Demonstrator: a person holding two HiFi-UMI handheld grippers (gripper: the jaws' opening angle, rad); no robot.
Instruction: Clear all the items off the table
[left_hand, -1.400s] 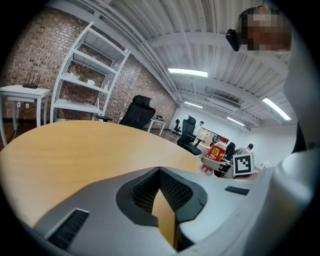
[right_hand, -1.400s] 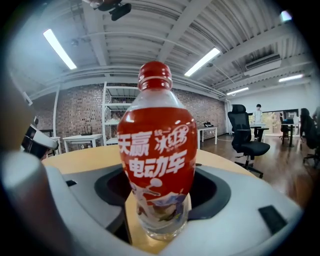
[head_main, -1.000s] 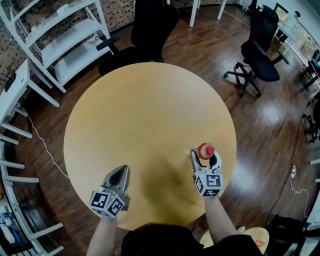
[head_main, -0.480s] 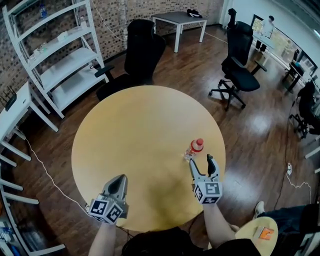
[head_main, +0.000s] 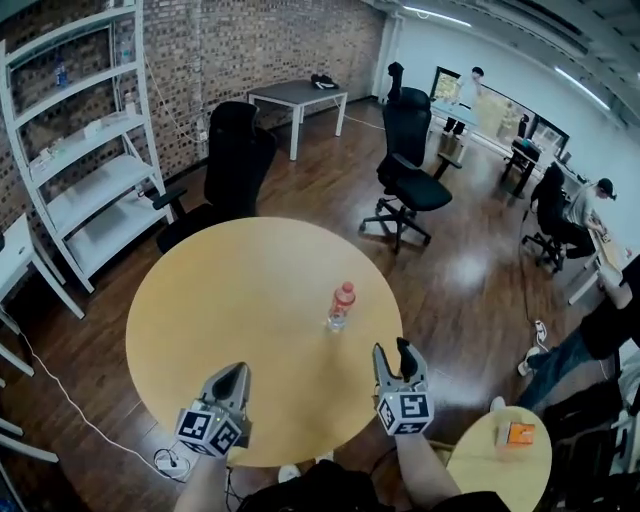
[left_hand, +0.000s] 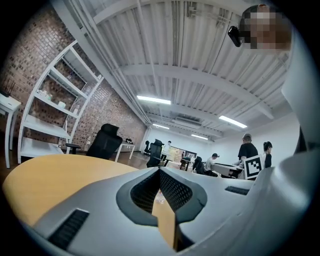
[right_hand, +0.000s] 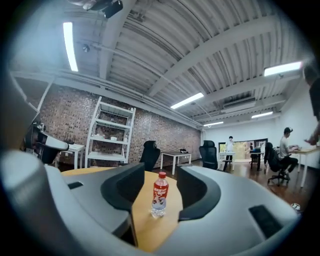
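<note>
Far left: white shelf unit (head_main: 82, 150), open metal frame w/ flat shelves, against a rough red-brick wall (head_main: 250, 45). Floor (head_main: 470, 270) is dark wood planks, glossy, w/ light glare. Round table (head_main: 200, 300): smooth pale wood top, matte, thin edge. Two black office chairs behind it, one high-backed (head_main: 235, 150) at the far rim, one on castors (head_main: 410, 150) further right. Low right: small round side table (head_main: 500, 470), same pale wood, w/ a small orange box (head_main: 517, 433) on it.

L gripper (head_main: 238, 372): grey moulded plastic, tapering to a point, marker cube at its base. Jaws clenched tip to tip; the ribbed dark pads meet, nothing btwn them. It hangs over the table's near-left edge, touching nothing.

R gripper (head_main: 392, 350): same grey plastic, black pads. Jaws partway apart, having just been closing. Nothing btwn the pads: the bottle shows in the gap in the R gripper view, but stands well beyond the tips, untouched. Gripper sits at the table's near-right rim.

Bottle (head_main: 340, 307): small clear plastic, cylindrical w/ narrower neck, red screw cap, red label w/ white print around the upper body, lower part clear. Upright on the table, right of centre, ahead and slightly left of the R gripper, apart from both grippers. Only item on the tabletop.
</note>
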